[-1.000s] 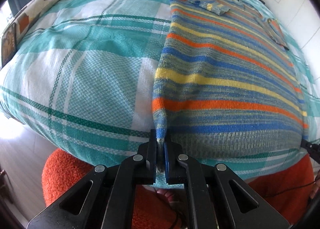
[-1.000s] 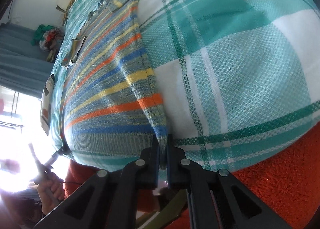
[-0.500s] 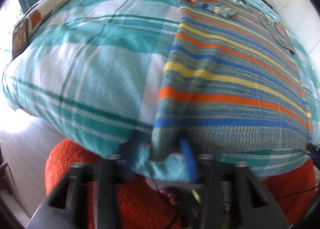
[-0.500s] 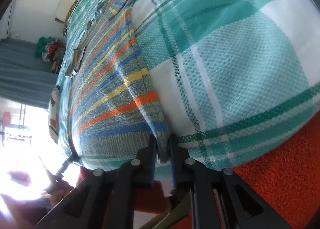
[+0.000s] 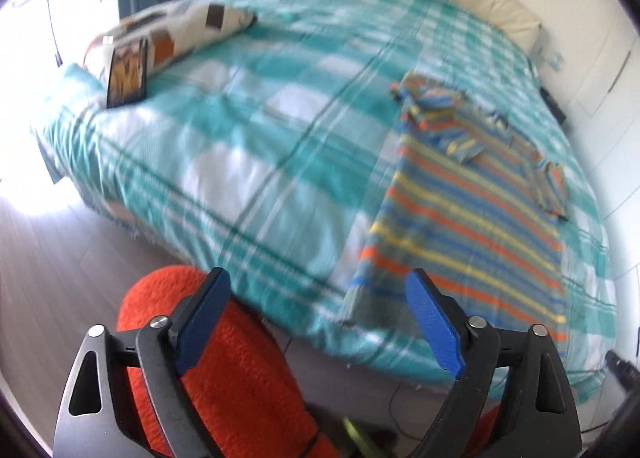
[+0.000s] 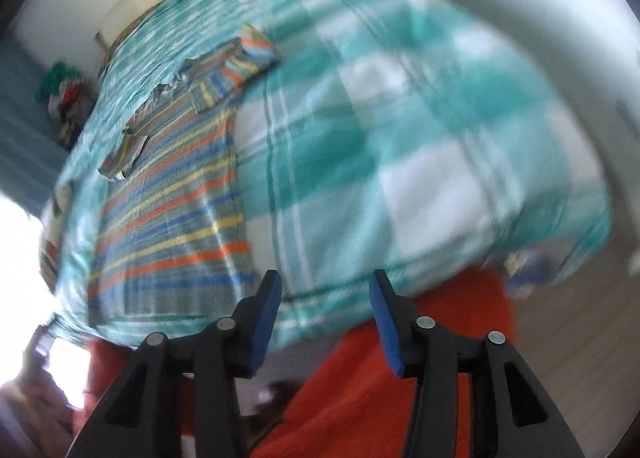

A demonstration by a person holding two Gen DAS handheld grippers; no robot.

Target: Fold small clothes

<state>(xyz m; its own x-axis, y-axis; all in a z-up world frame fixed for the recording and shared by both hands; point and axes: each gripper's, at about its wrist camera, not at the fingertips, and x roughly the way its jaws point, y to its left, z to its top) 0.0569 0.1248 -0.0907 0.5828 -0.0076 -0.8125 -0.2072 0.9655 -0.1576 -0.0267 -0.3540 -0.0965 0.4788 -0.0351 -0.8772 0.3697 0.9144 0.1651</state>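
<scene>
The knitted garment with orange, yellow and blue stripes on a grey-green ground lies spread flat on the bed, its hem at the near edge of the mattress and its length running away toward the headboard end. Both sleeves are folded inward onto the body: one bunched at the far left corner, the other a small flap at the far right. In the right wrist view the same garment occupies the left part of the bed. Both views are motion-blurred, so fine detail of the hem cannot be read.

The left gripper is released, its blue pads spread wide and holding nothing, positioned off the bed's near edge just short of the garment's lower left corner. The right gripper is likewise released and empty, jaws apart, below the bed edge to the right of the garment.

The bed carries a teal-and-white plaid blanket. A patterned cushion with brown and white patches rests at its far left corner. An orange shaggy rug lies on the floor below the grippers.
</scene>
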